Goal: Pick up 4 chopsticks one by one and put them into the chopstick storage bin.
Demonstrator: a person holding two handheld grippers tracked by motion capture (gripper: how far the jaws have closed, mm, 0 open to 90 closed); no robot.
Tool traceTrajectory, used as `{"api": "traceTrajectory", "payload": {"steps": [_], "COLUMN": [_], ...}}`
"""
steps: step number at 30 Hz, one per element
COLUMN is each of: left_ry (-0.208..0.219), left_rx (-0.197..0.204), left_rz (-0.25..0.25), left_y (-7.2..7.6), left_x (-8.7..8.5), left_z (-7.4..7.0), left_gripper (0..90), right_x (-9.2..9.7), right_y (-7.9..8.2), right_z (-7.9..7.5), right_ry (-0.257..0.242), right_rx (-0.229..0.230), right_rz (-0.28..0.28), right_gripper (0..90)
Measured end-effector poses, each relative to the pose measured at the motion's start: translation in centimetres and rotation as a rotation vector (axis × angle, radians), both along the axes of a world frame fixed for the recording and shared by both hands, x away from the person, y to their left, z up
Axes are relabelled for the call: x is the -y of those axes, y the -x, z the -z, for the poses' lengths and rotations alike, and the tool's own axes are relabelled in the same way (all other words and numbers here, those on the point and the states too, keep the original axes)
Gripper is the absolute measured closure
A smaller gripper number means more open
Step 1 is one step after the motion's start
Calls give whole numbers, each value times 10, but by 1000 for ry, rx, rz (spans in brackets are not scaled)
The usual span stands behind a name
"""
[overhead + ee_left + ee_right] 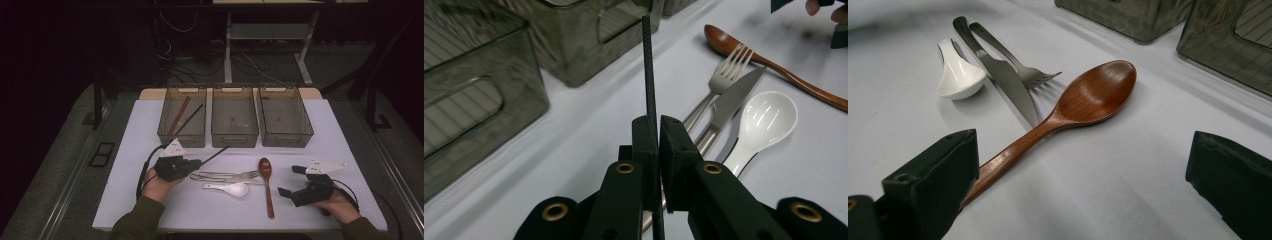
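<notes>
I see the white table [150, 200] with three smoky bins along its far edge; the left bin [182, 117] already holds a brown stick and a dark one. Nearer me lie the wooden spoon [267, 182], the fork [235, 175], the knife [734, 97] and the white ceramic spoon [227, 188]. My left gripper [196, 163] has its jaws pressed together on a thin black chopstick [215, 154], which points up and away toward the bins. I judge it light, stiff and rather slick, so a pinch low on the shaft lets the tip swing; a hold nearer the middle would steady it. My right gripper [291, 181] rests with jaws spread wide either side of the wooden spoon's handle, not touching it.
</notes>
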State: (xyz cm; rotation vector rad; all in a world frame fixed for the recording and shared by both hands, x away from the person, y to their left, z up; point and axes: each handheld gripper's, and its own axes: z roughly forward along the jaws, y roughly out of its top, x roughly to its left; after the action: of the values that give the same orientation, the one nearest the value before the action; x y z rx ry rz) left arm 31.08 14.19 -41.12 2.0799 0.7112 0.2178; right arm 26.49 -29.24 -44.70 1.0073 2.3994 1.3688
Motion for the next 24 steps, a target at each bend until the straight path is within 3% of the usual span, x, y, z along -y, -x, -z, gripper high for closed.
{"api": "traceTrajectory", "payload": {"steps": [12, 24], "left_ry": [29, 30], "left_rx": [16, 31], "left_rz": [-45, -69], "left_y": [-5, -23], "left_x": [-18, -26], "left_z": [-12, -25], "left_gripper": [851, 851], "right_x": [0, 0], "right_y": [0, -2], "right_z": [0, 1], "right_ry": [2, 6], "right_rx": [-2, -9], "right_rz": [0, 4], "right_gripper": [7, 7]}}
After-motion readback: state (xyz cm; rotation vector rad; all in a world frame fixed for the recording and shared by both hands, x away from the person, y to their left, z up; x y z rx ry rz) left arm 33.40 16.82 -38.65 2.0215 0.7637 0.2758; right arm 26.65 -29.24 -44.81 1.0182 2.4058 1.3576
